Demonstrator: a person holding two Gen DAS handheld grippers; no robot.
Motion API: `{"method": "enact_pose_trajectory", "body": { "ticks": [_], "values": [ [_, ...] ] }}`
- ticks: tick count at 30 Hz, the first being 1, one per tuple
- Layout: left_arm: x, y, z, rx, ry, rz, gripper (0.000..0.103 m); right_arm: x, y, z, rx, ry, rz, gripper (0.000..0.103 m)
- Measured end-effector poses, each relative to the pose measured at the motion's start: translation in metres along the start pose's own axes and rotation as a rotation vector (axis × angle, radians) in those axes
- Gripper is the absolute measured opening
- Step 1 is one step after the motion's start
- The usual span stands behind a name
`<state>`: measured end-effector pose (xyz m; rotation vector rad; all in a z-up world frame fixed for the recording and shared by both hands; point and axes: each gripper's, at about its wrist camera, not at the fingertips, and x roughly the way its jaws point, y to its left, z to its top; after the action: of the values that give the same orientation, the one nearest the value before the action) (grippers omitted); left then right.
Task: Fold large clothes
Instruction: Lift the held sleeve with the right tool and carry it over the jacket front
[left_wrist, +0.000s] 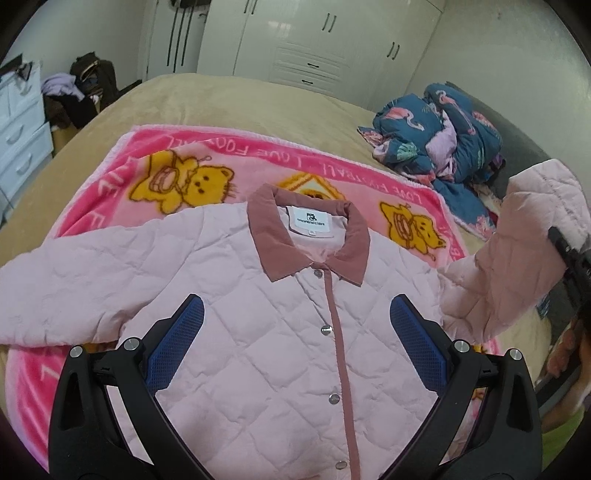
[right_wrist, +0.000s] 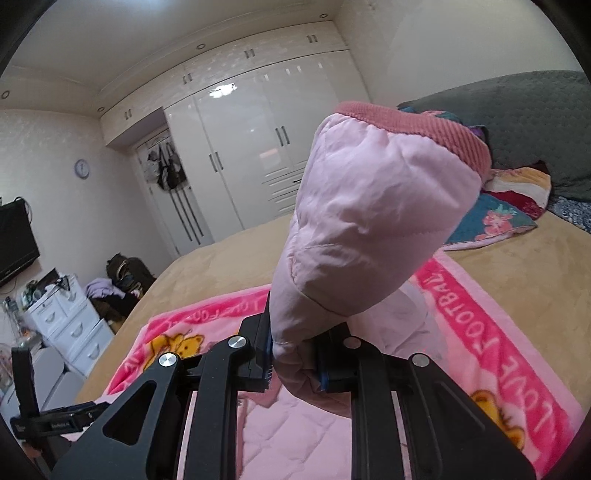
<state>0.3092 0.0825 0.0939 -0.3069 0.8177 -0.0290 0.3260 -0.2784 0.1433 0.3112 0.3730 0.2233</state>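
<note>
I'm over the pale pink quilted jacket with the dusty-rose corduroy collar, and it lies front up, snapped shut, spread on the bright pink fleece blanket printed with yellow cartoon bears. That blanket covers the near part of the tan bed.

My left gripper tilts down toward the jacket's chest, jaws spread wide, blue pads on either side of the rose placket and its silver snaps. Nothing is between them; it hangs released above the fabric, below the collar.

My right gripper points much closer to level, and it's clenched hard on the jacket's sleeve. The black fingers pinch a fold of the quilted cloth, and the sleeve stands up ahead of the jaws, its ribbed rose cuff at the top, lifted clear of the blanket. In the left view that same raised sleeve hangs out beyond the jacket's shoulder, at the side away from the flat sleeve, with the black edge of the right gripper just beside it.

Past the jacket's collar, on the far corner of the bed, sits a crumpled blue floral quilt. Behind the bed stand glossy white wardrobe doors.
</note>
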Motion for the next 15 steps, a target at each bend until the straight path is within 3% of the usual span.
{"method": "enact_pose_trajectory", "body": {
  "ticks": [15],
  "values": [
    [-0.01,0.039,0.001,-0.098,-0.005,-0.032,0.095,0.037,0.086,-0.04,-0.111,0.073,0.085,0.017]
  ]
}}
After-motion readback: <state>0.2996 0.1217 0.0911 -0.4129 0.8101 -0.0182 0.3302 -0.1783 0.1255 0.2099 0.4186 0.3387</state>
